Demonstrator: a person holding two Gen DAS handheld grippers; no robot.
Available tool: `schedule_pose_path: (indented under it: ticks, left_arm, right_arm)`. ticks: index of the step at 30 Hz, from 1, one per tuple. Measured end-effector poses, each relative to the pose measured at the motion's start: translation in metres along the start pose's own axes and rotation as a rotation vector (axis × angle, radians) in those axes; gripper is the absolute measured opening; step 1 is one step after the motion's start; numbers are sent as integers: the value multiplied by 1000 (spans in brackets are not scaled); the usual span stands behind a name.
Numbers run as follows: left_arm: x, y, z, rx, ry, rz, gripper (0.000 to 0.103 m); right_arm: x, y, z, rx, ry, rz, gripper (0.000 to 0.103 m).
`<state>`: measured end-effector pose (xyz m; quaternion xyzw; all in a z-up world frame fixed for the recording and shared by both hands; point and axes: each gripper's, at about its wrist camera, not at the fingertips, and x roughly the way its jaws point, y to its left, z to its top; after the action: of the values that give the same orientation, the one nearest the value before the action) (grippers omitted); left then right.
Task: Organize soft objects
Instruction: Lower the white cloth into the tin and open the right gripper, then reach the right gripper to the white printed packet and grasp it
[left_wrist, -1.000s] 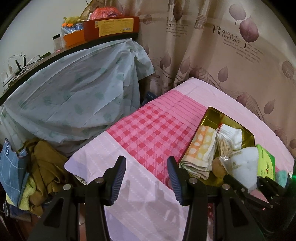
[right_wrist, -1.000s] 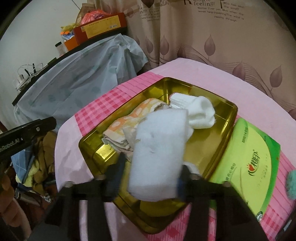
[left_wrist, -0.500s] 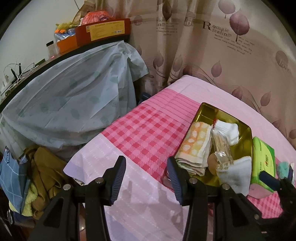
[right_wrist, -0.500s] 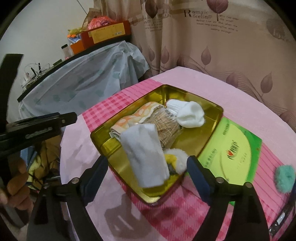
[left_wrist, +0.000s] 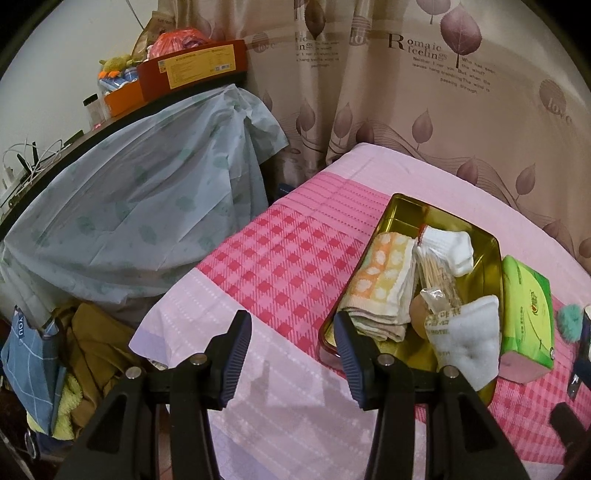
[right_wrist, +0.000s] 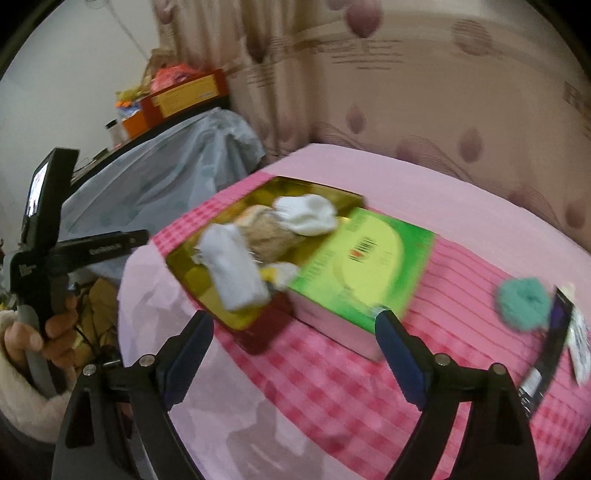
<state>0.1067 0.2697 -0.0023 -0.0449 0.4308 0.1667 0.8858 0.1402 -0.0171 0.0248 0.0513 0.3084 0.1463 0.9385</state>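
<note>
Right tool (right_wrist: 293, 352) gapes wide, empty; folded white cloth (right_wrist: 236, 271) droops over gold tin (right_wrist: 192, 273).

white folded cloth (left_wrist: 466, 341) | draped over gold tin (left_wrist: 406, 210) near rim

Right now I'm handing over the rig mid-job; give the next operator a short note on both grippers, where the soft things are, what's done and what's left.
Left hand-held gripper: open, empty, over the pink cloth beside the tin.
Right hand-held gripper: jaws have just been opening; now open, empty, near the tissue pack.
In the tin: folded towel, white sock, white pad hanging over the near rim.
Done: white pad placed in the tin.
Left: teal puff lies on the cloth right of the tissue pack; probably next, along with the pack.
</note>
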Motion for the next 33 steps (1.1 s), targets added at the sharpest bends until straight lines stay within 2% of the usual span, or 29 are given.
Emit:
schedule_pose_path:
  ticks: [9, 15, 21, 27, 33]
  left_arm:
    - [0, -2, -1, 5, -2, 5, 47]
    - [-1, -3, -4, 18, -6, 18, 47]
    - [0, -8, -6, 41, -15, 24, 47]
    - [-9, -21, -9, 95, -51, -1, 47]
    - [-24, -49, -17, 186, -74, -42, 47]
  right_arm:
    - [-39, -89, -37, 136, -19, -154, 87]
    - [-66, -160, -59, 202, -34, -309, 87]
    - [-80, -232, -70, 246, -8, -444, 87]
    - [-70, -291, -76, 281, 41, -486, 87]
    - [-48, -324, -69, 256, 87, -478, 85]
